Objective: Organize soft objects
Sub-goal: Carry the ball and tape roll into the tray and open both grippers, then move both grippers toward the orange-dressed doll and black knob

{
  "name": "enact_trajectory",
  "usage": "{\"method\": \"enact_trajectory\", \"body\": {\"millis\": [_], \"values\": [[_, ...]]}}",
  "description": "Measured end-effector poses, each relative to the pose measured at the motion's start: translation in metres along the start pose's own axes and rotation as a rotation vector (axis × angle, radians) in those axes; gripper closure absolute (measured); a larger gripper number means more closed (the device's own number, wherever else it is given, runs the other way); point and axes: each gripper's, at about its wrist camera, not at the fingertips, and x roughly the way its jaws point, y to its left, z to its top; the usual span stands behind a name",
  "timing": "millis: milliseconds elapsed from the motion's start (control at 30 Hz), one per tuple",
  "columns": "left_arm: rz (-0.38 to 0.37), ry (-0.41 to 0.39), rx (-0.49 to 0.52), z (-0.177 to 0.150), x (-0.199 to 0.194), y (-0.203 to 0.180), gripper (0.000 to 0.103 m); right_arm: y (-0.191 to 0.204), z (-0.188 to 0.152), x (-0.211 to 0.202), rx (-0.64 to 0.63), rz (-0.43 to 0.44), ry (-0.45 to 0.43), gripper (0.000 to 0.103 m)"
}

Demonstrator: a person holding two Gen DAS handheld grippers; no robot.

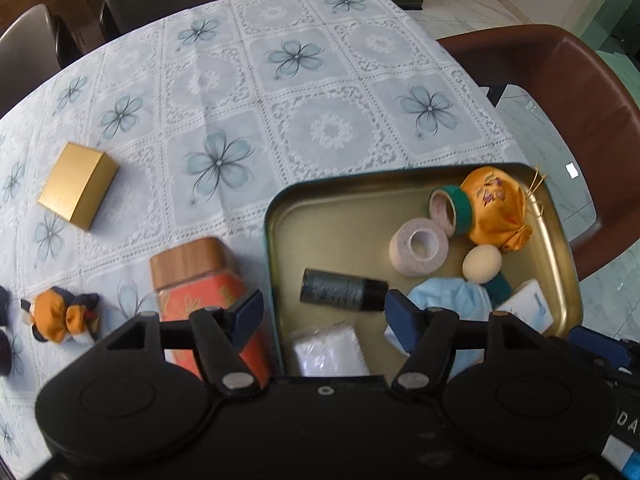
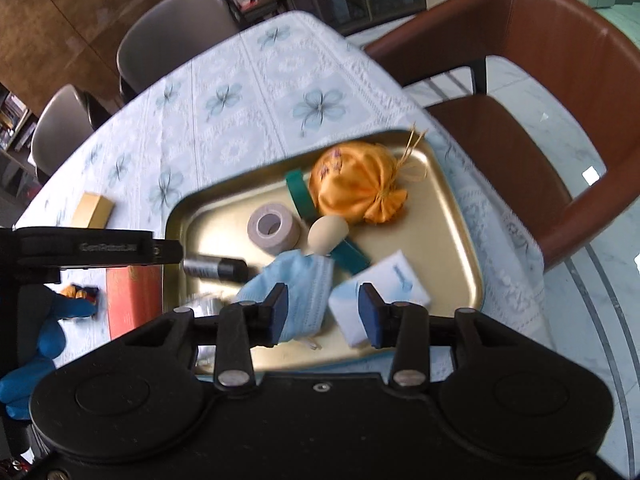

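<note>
My left claw (image 1: 324,310) wide, empty, above black bottle (image 1: 342,290); right claw (image 2: 323,312) parted, face mask (image 2: 298,284) between pads, ungripped.

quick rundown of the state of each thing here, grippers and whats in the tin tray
left gripper: open, nothing between the pads
right gripper: open, over the face mask
tin tray: open, no lid
orange pouch: tied shut, in tray
face mask: crumpled, in tray
pale tape roll: lying on its side
dark bottle: lying flat
gold box: closed, outside tray
</note>
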Motion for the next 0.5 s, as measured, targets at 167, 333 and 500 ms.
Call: {"method": "enact_trajectory", "body": {"millis": [167, 333, 500], "values": [[0.022, 0.011, -0.007, -0.028, -0.008, 0.02, 0.035, 0.014, -0.008, 0.002, -0.018, 0.002, 0.02, 0.061], [0.062, 0.042, -0.031, -0.064, -0.008, 0.048, 0.033, 0.04, -0.016, 0.005, -0.062, 0.014, 0.033, 0.061], [0.092, 0.075, -0.069, -0.102, -0.004, 0.086, 0.03, 0.081, -0.026, 0.01, -0.135, 0.027, 0.057, 0.061]]}}
